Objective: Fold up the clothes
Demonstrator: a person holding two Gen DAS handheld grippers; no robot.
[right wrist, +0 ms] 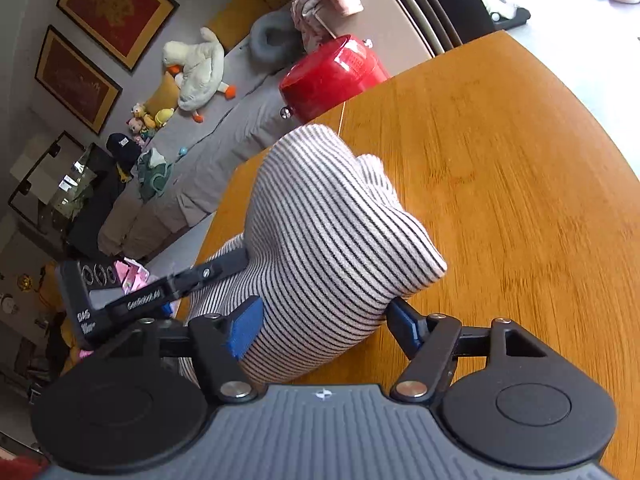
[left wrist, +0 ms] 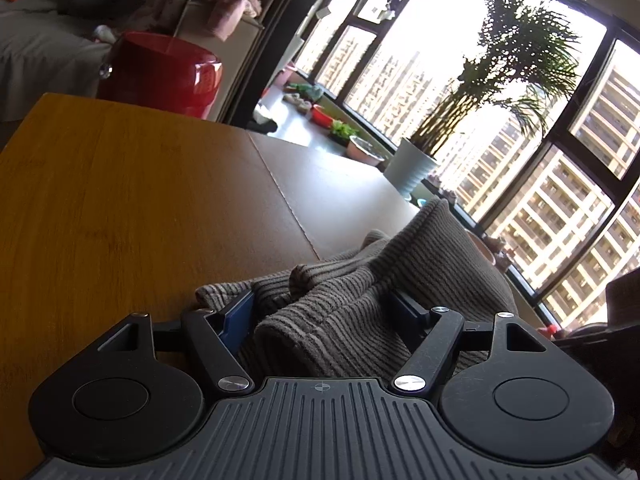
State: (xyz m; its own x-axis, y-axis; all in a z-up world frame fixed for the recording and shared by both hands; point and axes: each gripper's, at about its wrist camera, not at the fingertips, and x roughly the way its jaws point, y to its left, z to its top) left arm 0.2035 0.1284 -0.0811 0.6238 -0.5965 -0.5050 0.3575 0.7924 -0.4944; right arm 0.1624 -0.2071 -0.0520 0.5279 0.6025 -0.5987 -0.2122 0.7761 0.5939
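A grey-and-black striped knit garment (left wrist: 352, 300) lies bunched on the wooden table (left wrist: 120, 208). My left gripper (left wrist: 324, 308) has its blue-padded jaws around a thick fold of it, cloth filling the gap. In the right wrist view the same striped garment (right wrist: 332, 240) bulges up between the jaws of my right gripper (right wrist: 324, 320), which grips another bunch of it above the table (right wrist: 520, 200). The left gripper's black body (right wrist: 120, 300) shows at the left, against the cloth.
A red round stool (left wrist: 160, 72) stands past the table's far edge, beside a grey sofa (right wrist: 192, 168) with plush toys. A potted palm (left wrist: 416, 164) and large windows are at the right. Bare wood lies left of the garment.
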